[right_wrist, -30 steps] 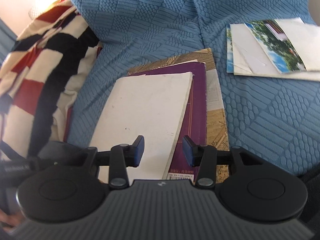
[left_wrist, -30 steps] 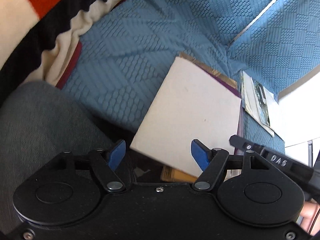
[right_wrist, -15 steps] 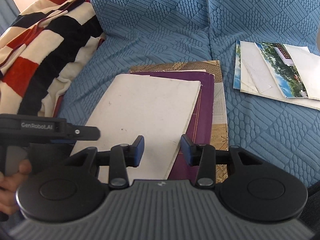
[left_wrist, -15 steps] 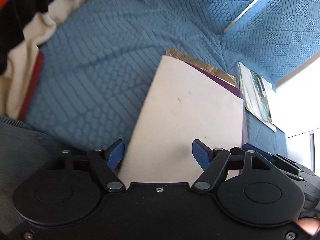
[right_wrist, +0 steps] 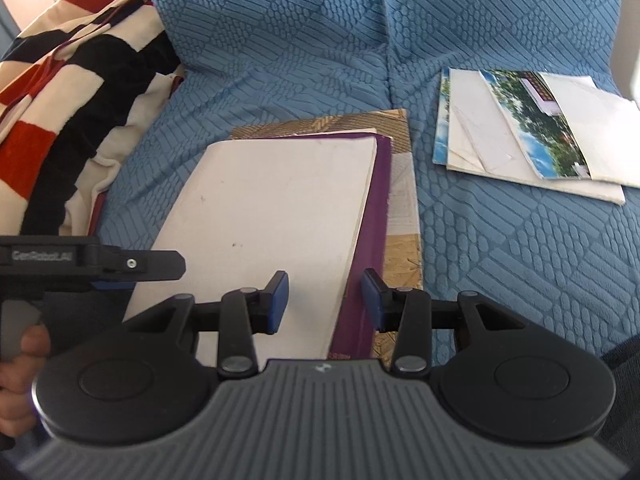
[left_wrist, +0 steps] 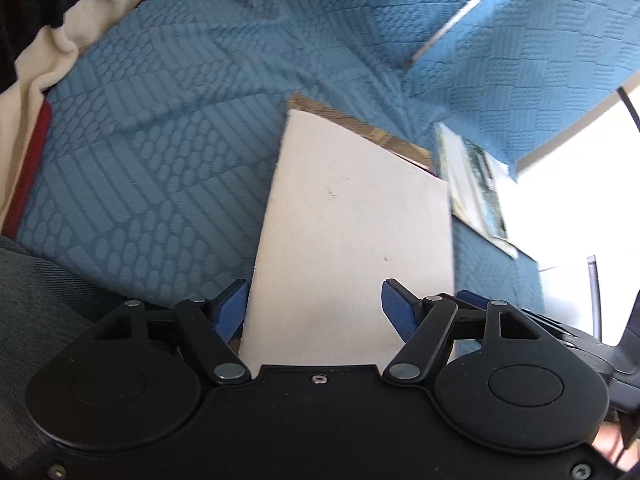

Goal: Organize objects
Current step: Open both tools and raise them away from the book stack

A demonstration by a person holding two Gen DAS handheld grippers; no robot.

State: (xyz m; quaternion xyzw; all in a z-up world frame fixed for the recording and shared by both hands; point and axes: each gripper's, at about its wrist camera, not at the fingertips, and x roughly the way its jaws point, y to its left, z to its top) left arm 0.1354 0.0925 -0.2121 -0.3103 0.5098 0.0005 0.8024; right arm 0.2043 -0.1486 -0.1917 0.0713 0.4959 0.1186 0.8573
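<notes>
Blue quilted sofa fabric carries everything here. A white book lies on top of a purple book, and both rest on a wood-patterned board or book at the bottom of the stack. Well apart to the right sits a loose pile of papers and photos; a striped blanket is bunched at the left.

Over the last second the left gripper has come forward and down, so the white book's near edge now sits between its blue pads, where before it framed only the book's near corner. Its jaws have just closed a little, yet they are released: one pad stands at the book's left edge, the other over the cover, neither visibly pinching it. The right gripper has hardly moved; its jaws are parted too, straddling the near right edge of the white book and the purple one beneath, with nothing clamped.

Judging from this, both grippers are lined up at the stack's near end, probably to square or lift the books. The stack is still skewed, so the tidying looks barely begun.
</notes>
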